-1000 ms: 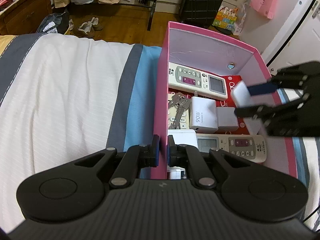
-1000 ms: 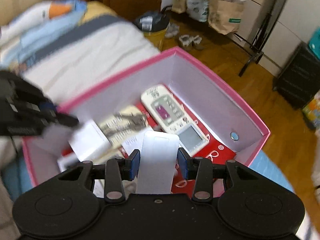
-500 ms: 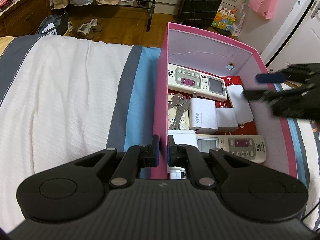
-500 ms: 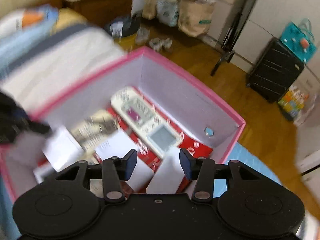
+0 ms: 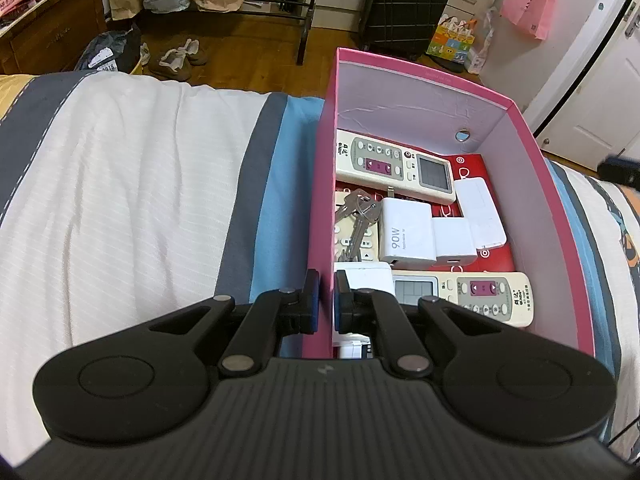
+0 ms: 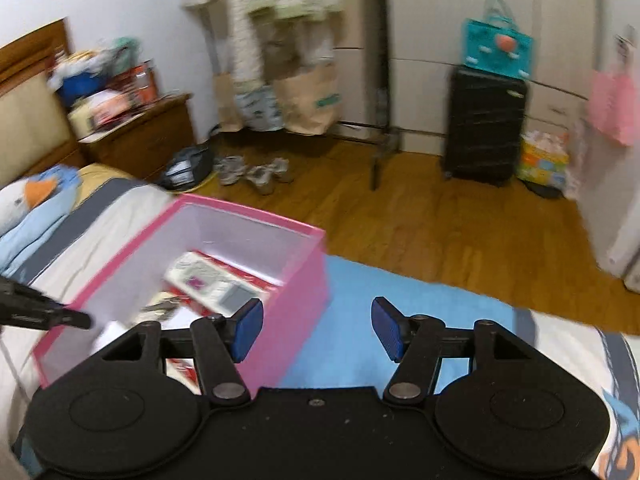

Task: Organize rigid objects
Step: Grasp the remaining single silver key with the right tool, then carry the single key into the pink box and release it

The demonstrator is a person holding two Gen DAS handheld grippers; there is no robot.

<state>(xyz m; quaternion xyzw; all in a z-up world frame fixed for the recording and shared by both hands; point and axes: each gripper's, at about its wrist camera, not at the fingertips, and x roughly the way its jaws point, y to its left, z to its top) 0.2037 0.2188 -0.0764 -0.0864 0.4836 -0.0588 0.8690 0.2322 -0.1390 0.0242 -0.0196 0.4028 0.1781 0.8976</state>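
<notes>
A pink box (image 5: 556, 216) stands on the striped bed. Inside lie two white remotes (image 5: 394, 166), keys (image 5: 358, 220), a 90W charger (image 5: 406, 234), a small white charger (image 5: 454, 240) and a flat white power bank (image 5: 480, 212). My left gripper (image 5: 325, 300) is shut on the box's left wall near the front corner. My right gripper (image 6: 316, 330) hangs over the blue sheet to the right of the pink box (image 6: 288, 320), its jaws opening with nothing between them. Only its tip (image 5: 620, 170) shows at the edge of the left wrist view.
The white and grey bedspread (image 5: 132, 200) stretches left of the box. Beyond the bed are wooden floor, shoes (image 5: 176, 58), a black suitcase (image 5: 404, 4), a clothes rack with paper bags (image 6: 304, 96) and a wooden nightstand (image 6: 140, 136). A plush toy (image 6: 36, 196) lies by the headboard.
The right gripper let go of the white power bank, which now lies in the box. It then drew back to the right of the box and widened its jaws. The left gripper stayed put.
</notes>
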